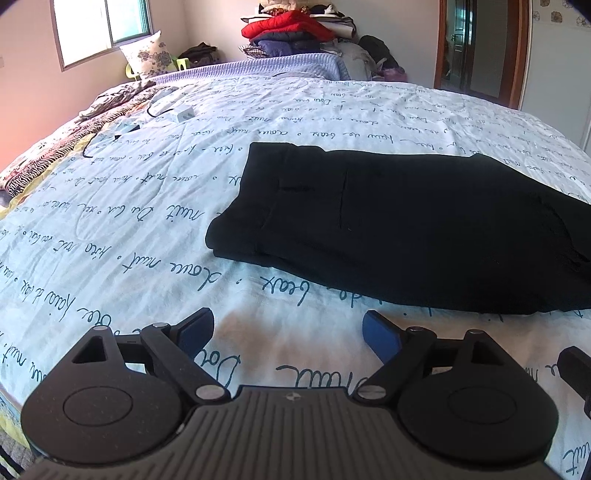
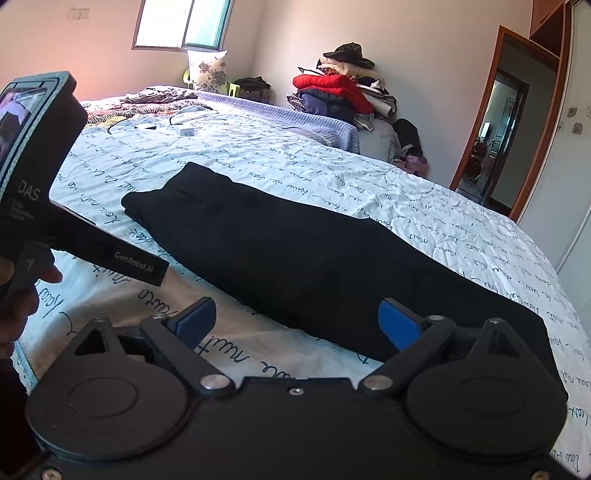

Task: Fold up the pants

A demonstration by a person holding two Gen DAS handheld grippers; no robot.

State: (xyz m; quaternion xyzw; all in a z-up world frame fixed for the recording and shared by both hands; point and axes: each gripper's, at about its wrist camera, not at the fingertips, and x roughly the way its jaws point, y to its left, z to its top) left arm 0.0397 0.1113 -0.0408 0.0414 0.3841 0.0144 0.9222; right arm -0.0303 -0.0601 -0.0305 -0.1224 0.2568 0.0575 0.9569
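Note:
Black pants (image 1: 406,218) lie flat on the bed, folded lengthwise into one long strip, waist end at the left. They also show in the right wrist view (image 2: 295,251), running from upper left to lower right. My left gripper (image 1: 288,328) is open and empty, hovering over the sheet just short of the pants' near edge. My right gripper (image 2: 297,321) is open and empty, above the near edge of the pants toward the leg end. The body of the left gripper (image 2: 44,192) shows at the left of the right wrist view.
The bed carries a white sheet with dark script (image 1: 147,221). A small white charger and cables (image 1: 183,114) and patterned cloth (image 1: 74,136) lie at the far left. A pile of clothes (image 1: 291,33) stands beyond the bed. A doorway (image 2: 495,136) is at the right.

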